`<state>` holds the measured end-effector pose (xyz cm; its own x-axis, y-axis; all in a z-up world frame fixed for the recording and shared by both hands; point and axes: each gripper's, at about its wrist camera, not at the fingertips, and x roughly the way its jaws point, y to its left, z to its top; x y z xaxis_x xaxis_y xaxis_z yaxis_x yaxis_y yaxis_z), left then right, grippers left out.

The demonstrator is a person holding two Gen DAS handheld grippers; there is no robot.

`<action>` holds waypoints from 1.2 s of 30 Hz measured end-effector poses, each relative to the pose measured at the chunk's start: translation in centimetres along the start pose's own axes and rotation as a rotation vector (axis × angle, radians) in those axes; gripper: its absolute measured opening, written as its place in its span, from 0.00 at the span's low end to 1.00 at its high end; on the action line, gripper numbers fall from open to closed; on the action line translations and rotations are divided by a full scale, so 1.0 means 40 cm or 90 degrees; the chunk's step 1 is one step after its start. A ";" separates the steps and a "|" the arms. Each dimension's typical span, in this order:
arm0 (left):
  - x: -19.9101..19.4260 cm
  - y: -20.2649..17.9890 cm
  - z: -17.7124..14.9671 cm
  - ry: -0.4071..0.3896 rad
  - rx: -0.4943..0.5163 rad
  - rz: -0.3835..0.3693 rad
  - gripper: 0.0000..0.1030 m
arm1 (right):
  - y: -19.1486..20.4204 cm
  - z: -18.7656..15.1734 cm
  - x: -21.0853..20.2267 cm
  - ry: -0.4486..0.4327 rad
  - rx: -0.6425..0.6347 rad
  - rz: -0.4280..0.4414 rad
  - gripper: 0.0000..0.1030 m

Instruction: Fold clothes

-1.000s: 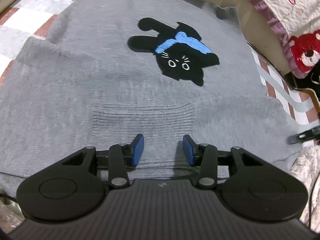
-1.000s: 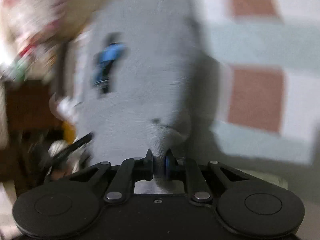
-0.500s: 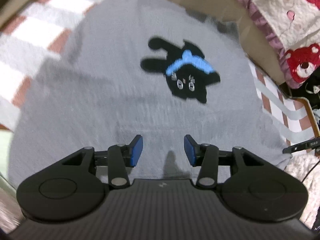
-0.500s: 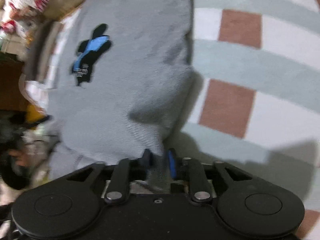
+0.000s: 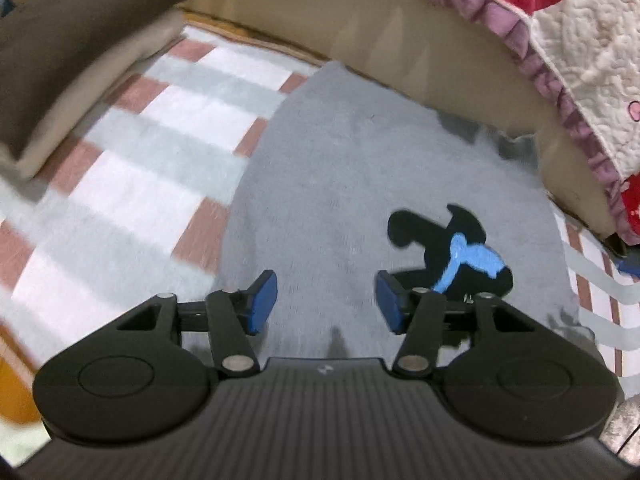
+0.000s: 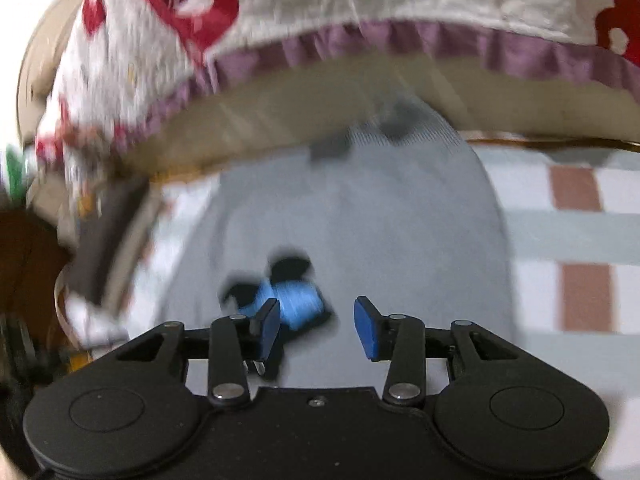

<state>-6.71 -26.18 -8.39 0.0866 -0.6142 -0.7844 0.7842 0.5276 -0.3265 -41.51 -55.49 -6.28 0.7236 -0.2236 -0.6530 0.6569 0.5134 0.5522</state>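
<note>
A: Left hand-held gripper [image 5: 326,300]?
B: Released, blue pads wide apart, nothing between them. Hovering over the grey sweater [image 5: 360,184].

A: And the right hand-held gripper [image 6: 316,330]?
B: Also released, pads spread, empty. Above the same grey sweater [image 6: 360,216], no touch visible.

A: Where exactly the sweater?
B: Spread flat on the checked bedsheet [image 5: 160,152], directly ahead of both pairs of fingers and passing under them. In the left wrist view, filling the middle and the right of the picture; bare sheet to the left of the left hand-held gripper. In the right wrist view, bare checked bedsheet [image 6: 568,240] to the right of the right hand-held gripper.

A: The black cat patch?
B: With a blue band across. Just ahead of the right finger in the left wrist view, cat patch [image 5: 452,252] partly hidden behind that finger. In the right wrist view, cat patch [image 6: 280,292] just ahead of the left finger, blurred.

A: Around the sweater?
B: Far ahead, a beige edge, and above it a quilted blanket [image 5: 580,60] with purple frill and red shapes. Same quilted blanket [image 6: 280,20] across the top in the right view. Far left of the left hand-held gripper, a brown and beige cushion [image 5: 68,60] lying on the sheet.
</note>
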 end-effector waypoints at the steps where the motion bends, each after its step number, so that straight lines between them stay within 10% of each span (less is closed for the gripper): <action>1: 0.013 0.007 0.008 -0.004 -0.001 -0.002 0.37 | 0.001 0.001 0.032 -0.038 0.033 0.006 0.45; 5: 0.053 0.019 0.046 -0.024 0.009 0.000 0.37 | -0.016 -0.034 0.117 -0.140 0.057 -0.091 0.45; 9: 0.107 0.012 0.092 -0.060 0.108 0.064 0.47 | -0.032 -0.029 0.118 -0.132 -0.038 -0.168 0.46; 15: 0.260 0.048 0.222 -0.024 0.059 0.047 0.57 | -0.109 0.012 0.084 -0.156 -0.034 -0.219 0.46; 27: 0.522 -0.045 0.417 -0.034 0.172 0.078 0.59 | -0.169 0.025 0.151 -0.090 0.024 -0.205 0.46; 36: 0.618 -0.050 0.444 -0.045 0.181 0.104 0.83 | -0.175 0.034 0.203 -0.017 0.065 -0.126 0.46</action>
<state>4.77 -52.83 -17.76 0.2598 -0.5789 -0.7729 0.8955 0.4440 -0.0314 -39.96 -62.02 -14.76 0.5826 -0.3347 -0.7406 0.8041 0.3703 0.4652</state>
